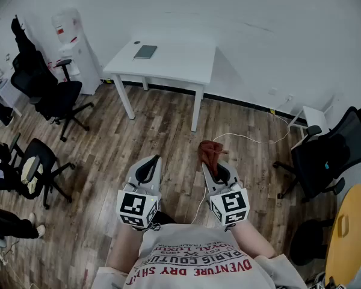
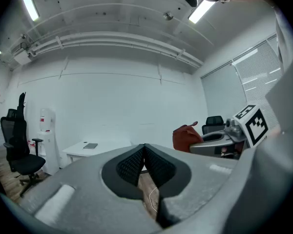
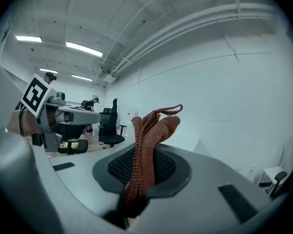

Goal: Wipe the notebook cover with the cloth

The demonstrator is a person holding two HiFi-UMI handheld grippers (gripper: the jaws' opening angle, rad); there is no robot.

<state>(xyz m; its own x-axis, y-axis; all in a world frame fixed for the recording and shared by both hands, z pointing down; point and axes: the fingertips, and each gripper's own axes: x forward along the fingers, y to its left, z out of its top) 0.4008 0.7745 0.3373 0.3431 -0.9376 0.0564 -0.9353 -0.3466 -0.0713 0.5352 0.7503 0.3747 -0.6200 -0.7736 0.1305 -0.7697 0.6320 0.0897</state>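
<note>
Head view: person stands well back from the white table point(image 1: 186, 65); notebook point(image 1: 145, 52) lies flat toward its far side, out of reach, so wiping is not yet started
Left gripper view: left gripper point(image 2: 144, 147) clenched, pads together on nothing; probably left free to steady the notebook
Right gripper view: right gripper point(image 3: 144, 156) grasps the rust cloth point(image 3: 155, 125) low down, rest bunched above the jaws, handy as a wiping pad
Next: walk up to the table

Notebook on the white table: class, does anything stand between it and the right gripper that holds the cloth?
Nothing visible. Only bare wood floor lies between the right gripper, shut on the cloth, and the table bearing the notebook; office chairs stand off to the sides.
</note>
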